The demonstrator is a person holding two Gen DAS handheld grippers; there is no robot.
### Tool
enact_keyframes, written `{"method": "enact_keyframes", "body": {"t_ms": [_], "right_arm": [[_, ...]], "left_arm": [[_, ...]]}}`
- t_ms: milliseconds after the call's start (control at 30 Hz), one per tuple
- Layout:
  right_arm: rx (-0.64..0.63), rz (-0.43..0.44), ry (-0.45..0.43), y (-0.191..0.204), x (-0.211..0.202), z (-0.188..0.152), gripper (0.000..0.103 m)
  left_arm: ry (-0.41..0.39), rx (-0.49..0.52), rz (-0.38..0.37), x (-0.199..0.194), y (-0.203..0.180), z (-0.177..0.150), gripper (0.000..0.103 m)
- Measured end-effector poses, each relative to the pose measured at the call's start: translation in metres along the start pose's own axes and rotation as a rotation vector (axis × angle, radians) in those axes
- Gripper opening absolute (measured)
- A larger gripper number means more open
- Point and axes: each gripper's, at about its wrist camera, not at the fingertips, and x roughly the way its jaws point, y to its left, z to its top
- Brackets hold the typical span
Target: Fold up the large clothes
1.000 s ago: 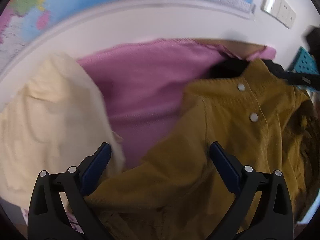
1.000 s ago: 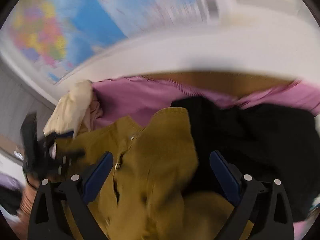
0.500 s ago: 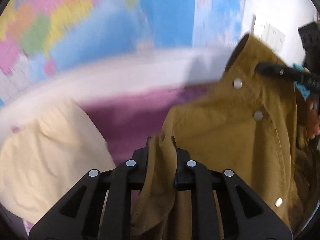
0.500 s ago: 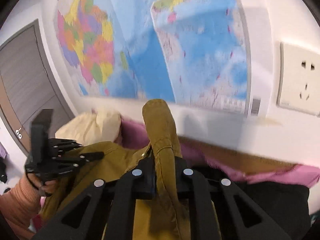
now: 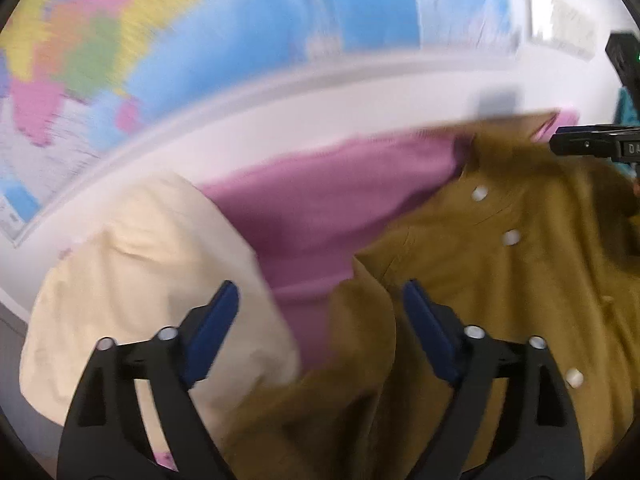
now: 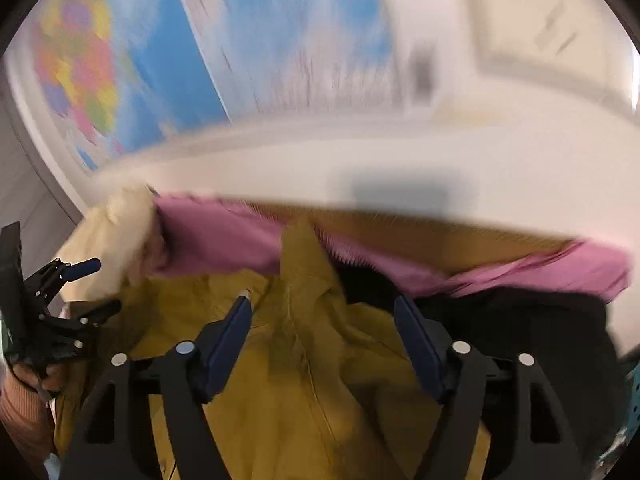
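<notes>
- The whole heap is the first worry: the mustard jacket [image 5: 500,280] sprawls over a pink garment [image 5: 328,208], with a cream garment [image 5: 132,272] on the left and a black garment [image 6: 520,320] on the right. I reckon a grab that goes in too deep would catch a layer from underneath and drag two pieces up together.
- The jacket itself looks rumpled and bunched, not flat. Folding it from this state would likely lock in creases or leave it lopsided; it seems to need spreading on the worktop first, and there is little bare surface showing.
- Both views are smeared with motion blur, so I would not trust an exact seam or edge here. A pinch aimed by guesswork could take a loose fold that slips out.
- The left gripper [image 5: 320,308] is wide open and holds nothing. A raised fold of jacket stands between its fingers [image 5: 424,316], nearer the right one; the cream cloth lies beneath the other finger.
- The right gripper [image 6: 324,320] is also spread wide and empty. A ridge of jacket, perhaps the collar or placket, runs up between its fingers [image 6: 236,320], and the black cloth lies beneath the right-hand finger.
- The white snaps [image 5: 510,237] are a small risk: a pad closing on one may grip poorly.
</notes>
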Motion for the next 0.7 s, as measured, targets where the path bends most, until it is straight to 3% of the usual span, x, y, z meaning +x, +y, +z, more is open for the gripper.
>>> {"method": "enact_keyframes", "body": {"t_ms": [33, 133, 267, 333, 433, 500, 533, 567, 600, 667, 700], "right_arm": [[-0.008, 0.003, -0.01, -0.006, -0.013, -0.003, 0.077], [-0.036, -0.053, -0.032, -0.014, -0.055, -0.023, 0.081], [-0.053, -0.139, 0.022, -0.03, -0.078, -0.058, 0.083], [-0.046, -0.186, 0.051, -0.051, -0.093, -0.087, 0.085], [0.022, -0.208, 0.077, -0.074, -0.109, -0.118, 0.085], [0.049, -0.234, 0.083, -0.083, -0.114, -0.136, 0.085], [0.063, -0.241, 0.09, -0.088, -0.116, -0.143, 0.085], [0.078, -0.238, 0.098, -0.09, -0.115, -0.148, 0.085], [0.088, -0.242, 0.099, -0.094, -0.116, -0.154, 0.081], [0.08, -0.28, 0.1, -0.097, -0.12, -0.158, 0.064], [0.074, -0.298, 0.101, -0.098, -0.121, -0.159, 0.042]], "left_arm": [[-0.027, -0.002, -0.002, -0.019, 0.006, -0.007, 0.095], [-0.04, -0.006, -0.022, -0.043, 0.022, -0.024, 0.097], [0.059, -0.027, -0.024, -0.033, 0.035, -0.052, 0.097], [0.117, -0.064, -0.074, -0.024, 0.033, -0.067, 0.097], [0.136, -0.046, -0.114, -0.023, 0.023, -0.082, 0.097], [0.152, -0.006, -0.074, -0.016, 0.011, -0.085, 0.078], [0.173, -0.01, -0.056, -0.01, 0.009, -0.083, 0.038], [0.193, -0.034, -0.05, -0.004, 0.014, -0.082, 0.017], [0.198, -0.069, -0.049, -0.001, 0.021, -0.077, 0.014], [0.162, -0.113, 0.003, -0.007, 0.036, -0.066, 0.007], [0.133, -0.135, 0.042, -0.015, 0.045, -0.059, 0.007]]}}
